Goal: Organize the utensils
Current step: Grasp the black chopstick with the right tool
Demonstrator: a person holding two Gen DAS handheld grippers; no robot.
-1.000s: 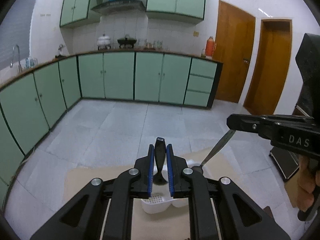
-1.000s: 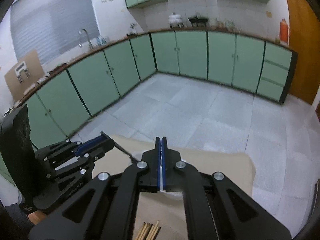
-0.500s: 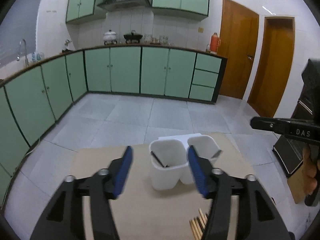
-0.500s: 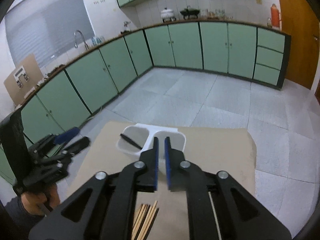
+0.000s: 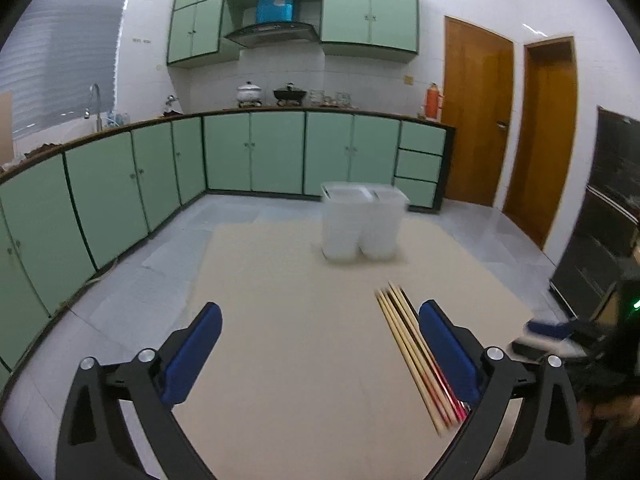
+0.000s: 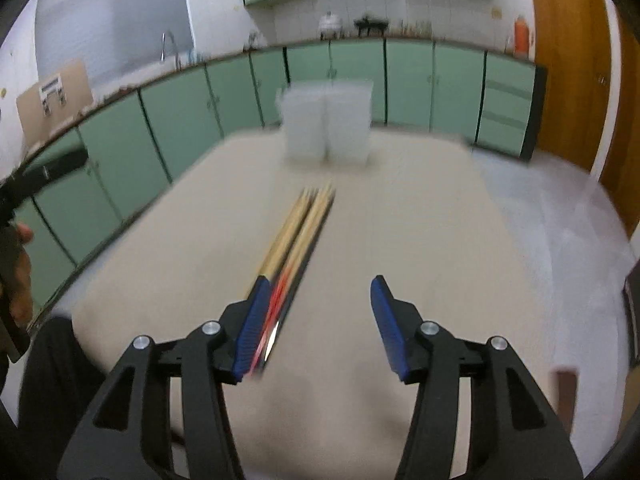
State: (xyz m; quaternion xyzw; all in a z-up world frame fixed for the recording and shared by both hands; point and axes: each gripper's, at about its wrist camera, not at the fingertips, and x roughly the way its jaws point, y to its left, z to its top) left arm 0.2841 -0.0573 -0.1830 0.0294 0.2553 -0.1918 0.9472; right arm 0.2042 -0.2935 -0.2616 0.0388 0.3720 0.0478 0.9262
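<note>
One white holder (image 5: 362,220) with two compartments is stood at the far end of the beige table (image 5: 288,344). One bundle of chopsticks (image 5: 412,354) — individual count not readable through blur — is laid flat on the table nearer the cameras. Left gripper (image 5: 320,356) — spread wide, nothing held. Right gripper (image 6: 318,326) is likewise spread wide and empty; the chopsticks (image 6: 296,240) are seen just beside its left finger.

Even, diffuse indoor light, moderately bright; shadows faint. Strong fisheye bending, dark vignette at corners in both views. Left wrist view mostly sharp; white holder (image 5: 363,220) slightly smeared. Right wrist view heavily motion-blurred: holder (image 6: 326,120), bench (image 6: 400,220) edges, chopsticks (image 6: 296,236) streaked. Small glint on chopstick ends near fingers (image 6: 250,324).
</note>
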